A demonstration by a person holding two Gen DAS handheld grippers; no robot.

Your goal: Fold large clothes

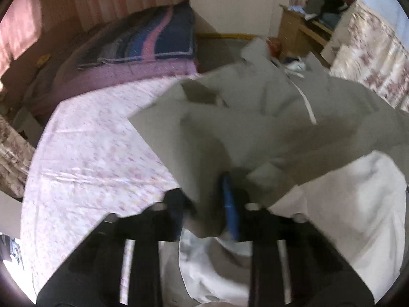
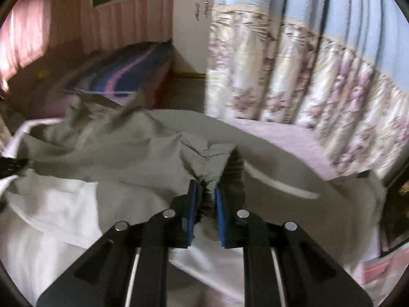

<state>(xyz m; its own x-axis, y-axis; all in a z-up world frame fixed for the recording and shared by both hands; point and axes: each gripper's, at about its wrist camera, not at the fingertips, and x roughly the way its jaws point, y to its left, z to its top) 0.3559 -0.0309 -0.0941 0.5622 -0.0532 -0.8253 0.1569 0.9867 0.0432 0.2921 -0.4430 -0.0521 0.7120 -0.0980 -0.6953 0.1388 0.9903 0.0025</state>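
Note:
A large grey garment [image 1: 255, 117] with a white lining and white drawstrings is lifted and spread above the bed. My left gripper [image 1: 217, 204] is shut on a fold of its grey cloth, which covers the left finger; one blue pad [image 1: 230, 204] shows. In the right wrist view my right gripper [image 2: 205, 204] is shut on a bunched grey edge of the same garment [image 2: 115, 148], cloth pinched between its blue pads [image 2: 219, 215]. The left gripper's tip shows at the far left edge [image 2: 10, 166]. Both views are motion-blurred.
The bed has a pink flowered sheet [image 1: 89, 153] and a folded purple and blue quilt [image 1: 143, 48] at its far end. A flowered curtain [image 2: 294, 81] hangs to the right. A wooden shelf with clothes [image 1: 317, 23] stands beyond the bed.

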